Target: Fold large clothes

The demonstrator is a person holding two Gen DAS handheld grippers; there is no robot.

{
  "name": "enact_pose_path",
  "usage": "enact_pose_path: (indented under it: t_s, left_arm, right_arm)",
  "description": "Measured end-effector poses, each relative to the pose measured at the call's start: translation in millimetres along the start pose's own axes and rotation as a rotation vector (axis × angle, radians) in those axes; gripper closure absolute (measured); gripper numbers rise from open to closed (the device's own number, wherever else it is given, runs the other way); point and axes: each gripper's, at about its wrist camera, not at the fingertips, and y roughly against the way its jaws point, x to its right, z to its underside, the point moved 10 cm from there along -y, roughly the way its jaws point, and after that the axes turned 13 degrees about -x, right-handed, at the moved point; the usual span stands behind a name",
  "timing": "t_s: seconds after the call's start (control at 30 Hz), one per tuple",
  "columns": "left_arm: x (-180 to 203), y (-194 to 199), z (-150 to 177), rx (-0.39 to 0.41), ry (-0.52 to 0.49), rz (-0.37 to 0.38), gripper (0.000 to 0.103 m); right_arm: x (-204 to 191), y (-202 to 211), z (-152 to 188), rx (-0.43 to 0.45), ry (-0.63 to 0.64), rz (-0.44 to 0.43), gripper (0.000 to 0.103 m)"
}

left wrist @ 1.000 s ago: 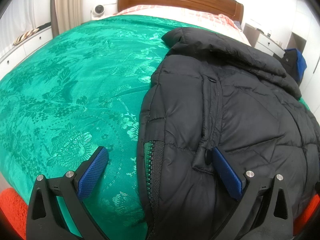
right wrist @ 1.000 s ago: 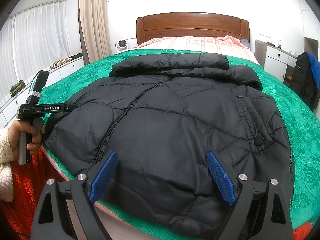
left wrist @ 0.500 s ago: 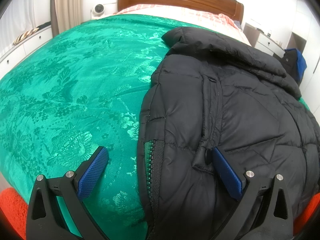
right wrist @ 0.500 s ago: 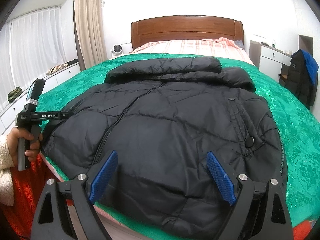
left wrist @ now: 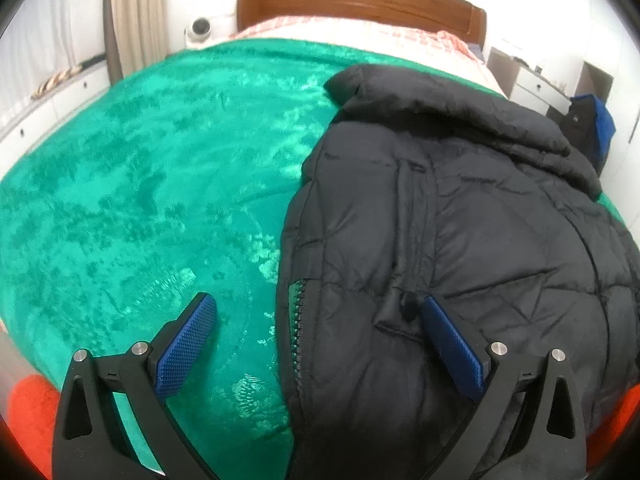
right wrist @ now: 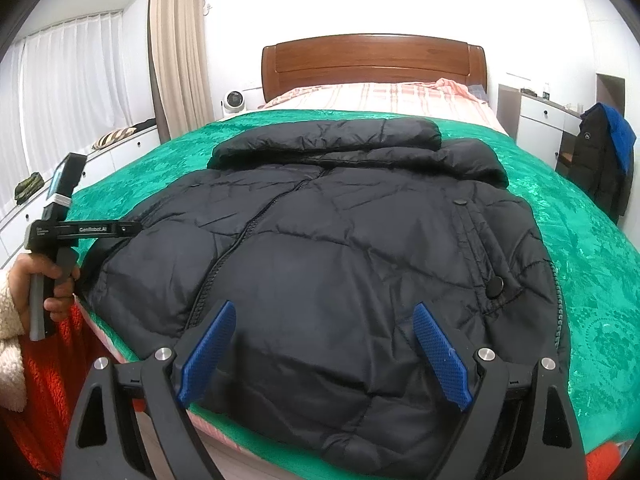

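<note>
One black quilted puffer jacket (right wrist: pixel 340 260) is spread across the green patterned bedspread (left wrist: pixel 140 200), filling mid-frame. Two grippers, left (left wrist: pixel 316 332) and right (right wrist: pixel 324 344), are held wide open and empty, unchanged from earlier.

White lettering reading "GenRobot.AI" runs along the black bar of the left tool (right wrist: pixel 132 229); smaller print beside it is illegible.

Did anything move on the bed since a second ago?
Almost nothing. The right gripper tipped its view up a little, so the black jacket sits lower in its picture. The left gripper barely shifted. Both stayed open, holding nothing, and the jacket kept lying flat on the green bedspread.
</note>
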Motion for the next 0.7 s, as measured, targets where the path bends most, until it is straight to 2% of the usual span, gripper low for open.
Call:
enact_pose_path:
  t_s: [0.1,0.23,0.37,0.47,0.57,0.67,0.7]
  left_arm:
    - [7.8,6.6,-0.4,0.017,-0.037,0.015,0.0]
    - [14.3,-6.4,6.9,-0.035,-0.072,0.008,0.001]
    - [7.2,-17.9,8.6,-0.082,-0.021,0.07,0.0]
    - [3.8,-21.0,8.2,-0.089,-0.005,0.092,0.0]
    - [3.2,-21.9,8.1,-0.077,-0.022,0.087,0.0]
    - [3.7,-25.7,9.0,-0.079,-0.02,0.104,0.0]
    - [5.2,-25.4,9.2,-0.081,-0.019,0.106,0.0]
  right_arm:
    - [2.7,3.0,-1.8,0.012,-0.004,0.011,0.013]
    - [16.8,13.6,-8.5,0.056,-0.036,0.03,0.013]
    - [45.5,28.9,-30.3,0.136,-0.077,0.079,0.013]
    - [68.0,30.2,-47.1,0.164,-0.096,0.091,0.009]
    - [88.1,17.4,-44.6,0.151,-0.14,0.078,0.009]
    - [127.7,-8.3,-19.4,0.046,-0.303,0.048,0.009]
    - [134.9,-9.6,-16.9,0.039,-0.337,0.022,0.012]
